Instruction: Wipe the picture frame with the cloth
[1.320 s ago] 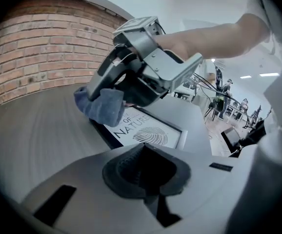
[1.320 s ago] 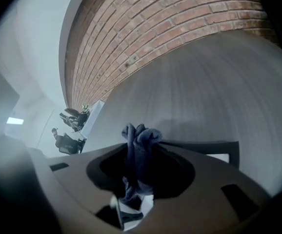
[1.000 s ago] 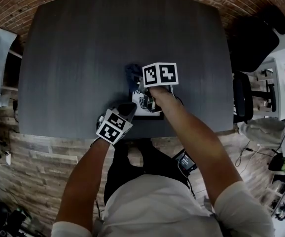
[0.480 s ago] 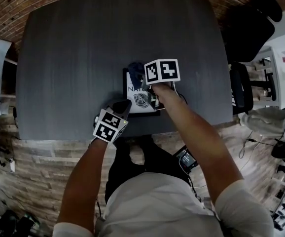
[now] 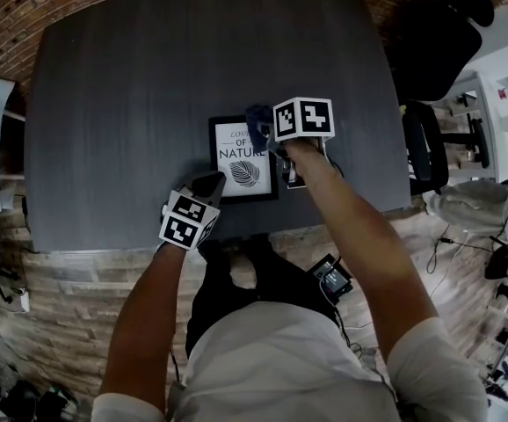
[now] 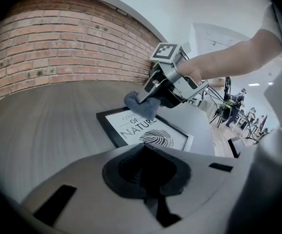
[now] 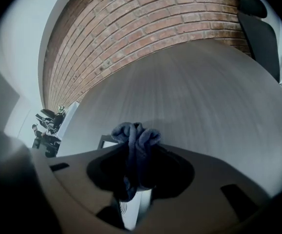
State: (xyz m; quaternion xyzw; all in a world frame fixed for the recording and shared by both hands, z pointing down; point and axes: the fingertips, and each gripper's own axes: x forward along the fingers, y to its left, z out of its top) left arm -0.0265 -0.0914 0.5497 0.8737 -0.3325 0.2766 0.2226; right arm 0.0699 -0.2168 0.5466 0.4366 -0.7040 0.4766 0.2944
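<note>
Cloth (image 5: 256, 116) on picture frame (image 5: 236, 161) corner, frame on table (image 5: 148, 77)

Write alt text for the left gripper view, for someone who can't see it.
The right gripper holds a bunched blue cloth at the far corner of a black picture frame lying flat on a dark table. The left gripper, its jaws shut and empty, fills the foreground; a brick wall stands behind.

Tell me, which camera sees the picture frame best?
The head view: the picture frame lies almost whole, seen from above, with only one corner under the cloth. The left gripper view shows it slanted and partly hidden. The right gripper view shows just a sliver behind the cloth.
</note>
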